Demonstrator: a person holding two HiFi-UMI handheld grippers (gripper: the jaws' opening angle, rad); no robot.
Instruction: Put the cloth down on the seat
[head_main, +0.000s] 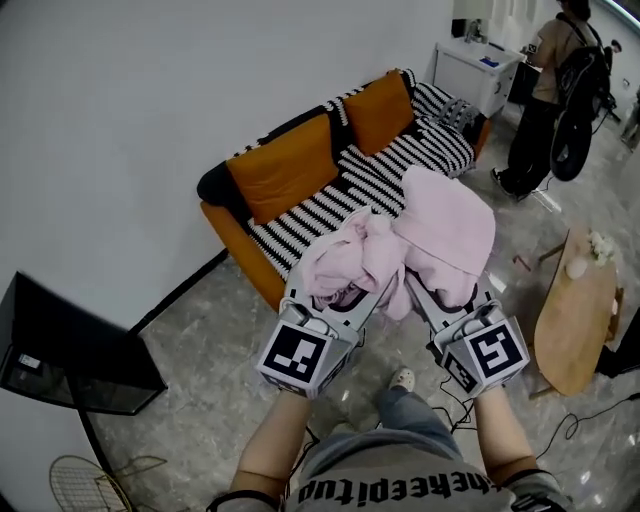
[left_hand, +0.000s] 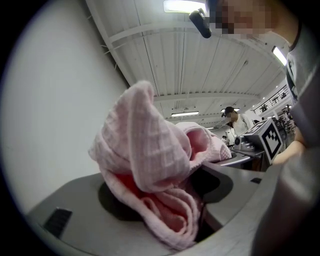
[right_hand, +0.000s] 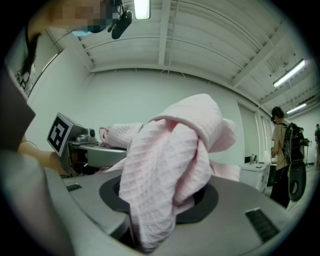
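A bunched pink waffle cloth (head_main: 430, 235) hangs in the air between both grippers, in front of the sofa's black-and-white striped seat (head_main: 330, 205). My left gripper (head_main: 338, 288) is shut on one bunched end of the cloth (left_hand: 150, 165), which fills the gap between its grey jaws. My right gripper (head_main: 438, 290) is shut on the other end of the cloth (right_hand: 167, 165), with folds spilling over its jaws. Both grippers point level, side by side. The cloth hides the front edge of the seat in the head view.
Two orange cushions (head_main: 290, 165) lean on the sofa back. A wooden table (head_main: 575, 320) stands at the right, a black screen (head_main: 70, 350) at the left. A person with a backpack (head_main: 555, 90) stands by a white cabinet (head_main: 475, 70). Cables lie on the floor.
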